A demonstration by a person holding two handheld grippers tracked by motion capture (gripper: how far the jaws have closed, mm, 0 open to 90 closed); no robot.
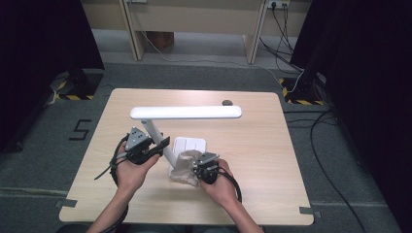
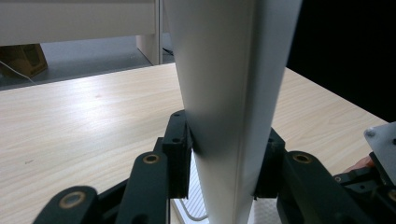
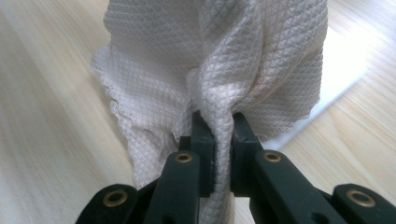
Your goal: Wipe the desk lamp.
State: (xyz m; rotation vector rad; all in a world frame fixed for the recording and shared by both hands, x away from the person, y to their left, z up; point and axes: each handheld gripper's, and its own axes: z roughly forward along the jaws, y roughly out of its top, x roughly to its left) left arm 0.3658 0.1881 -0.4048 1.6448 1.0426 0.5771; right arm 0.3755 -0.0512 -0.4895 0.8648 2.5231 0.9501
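Wiping a desk lamp, with the lamp steadied by one hand and cleaned by the other. The left claw (image 1: 163, 144) is clenched on the slanted white stem (image 2: 229, 107) of the desk lamp (image 1: 185, 112), one pad pressed to each side of it, and holds the lamp in place near the middle of the counter (image 1: 252, 160). The right claw (image 3: 219, 135) grasps a bunched white cloth (image 3: 210, 60) (quilted, paper-like), which sits low at the foot of the stem, over the front part of the lamp's flat base (image 1: 190, 144). The step in hand appears to be the wiping of the base and lower stem. The next move calls for a firm hold by the left claw while the right one draws the cloth across the base or up the stem, keeping the pinch tight so the cloth does not slip free.
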